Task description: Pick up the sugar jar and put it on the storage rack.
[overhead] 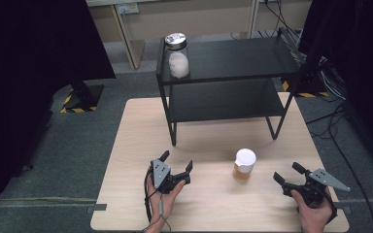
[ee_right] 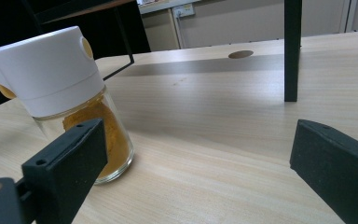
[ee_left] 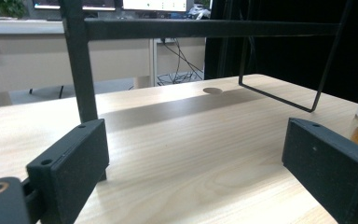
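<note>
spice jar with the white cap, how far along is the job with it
Barely begun. The glass spice jar with the white cap and orange powder stands on the light wooden table, ungripped. The left gripper and right gripper rest open on either side. Gripping it is still ahead, likely with the right gripper.

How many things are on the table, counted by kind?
Jars: 2, a spice jar on the table and a glass jar on the shelf rack.
Shelf rack: 1
Total: 3
</note>
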Tool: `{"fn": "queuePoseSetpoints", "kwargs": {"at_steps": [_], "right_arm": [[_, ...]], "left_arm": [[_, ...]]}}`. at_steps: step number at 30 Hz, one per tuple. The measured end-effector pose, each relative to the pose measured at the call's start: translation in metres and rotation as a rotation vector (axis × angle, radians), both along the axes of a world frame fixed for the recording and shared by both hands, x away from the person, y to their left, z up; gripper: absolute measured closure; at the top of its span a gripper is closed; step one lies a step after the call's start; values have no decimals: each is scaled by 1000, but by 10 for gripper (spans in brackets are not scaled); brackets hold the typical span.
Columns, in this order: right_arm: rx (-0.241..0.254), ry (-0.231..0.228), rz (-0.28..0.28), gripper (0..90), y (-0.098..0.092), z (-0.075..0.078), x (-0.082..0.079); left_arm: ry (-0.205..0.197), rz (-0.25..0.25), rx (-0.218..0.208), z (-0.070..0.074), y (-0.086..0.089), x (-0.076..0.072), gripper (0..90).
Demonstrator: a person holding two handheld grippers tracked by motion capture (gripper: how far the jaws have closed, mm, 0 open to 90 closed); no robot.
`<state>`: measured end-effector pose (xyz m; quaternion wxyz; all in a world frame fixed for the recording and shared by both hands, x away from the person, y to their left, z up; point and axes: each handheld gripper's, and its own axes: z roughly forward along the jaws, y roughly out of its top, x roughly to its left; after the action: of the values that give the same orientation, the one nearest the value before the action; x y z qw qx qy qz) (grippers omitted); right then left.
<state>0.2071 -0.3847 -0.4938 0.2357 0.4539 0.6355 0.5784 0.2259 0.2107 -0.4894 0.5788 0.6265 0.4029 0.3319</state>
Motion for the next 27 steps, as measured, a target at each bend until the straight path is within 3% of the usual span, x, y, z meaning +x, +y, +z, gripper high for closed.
{"fn": "queuePoseSetpoints", "kwargs": {"at_steps": [7, 16, 27], "right_arm": [[-7, 0, 5, 43, 1, 1, 0], [-7, -1, 9, 43, 0, 1, 1], [-7, 2, 10, 43, 1, 1, 1]], "left_arm": [[57, -15, -16, -11, 3, -3, 64], [95, -26, -16, -16, 2, -1, 66], [102, -29, -18, -15, 3, 0, 66]]}}
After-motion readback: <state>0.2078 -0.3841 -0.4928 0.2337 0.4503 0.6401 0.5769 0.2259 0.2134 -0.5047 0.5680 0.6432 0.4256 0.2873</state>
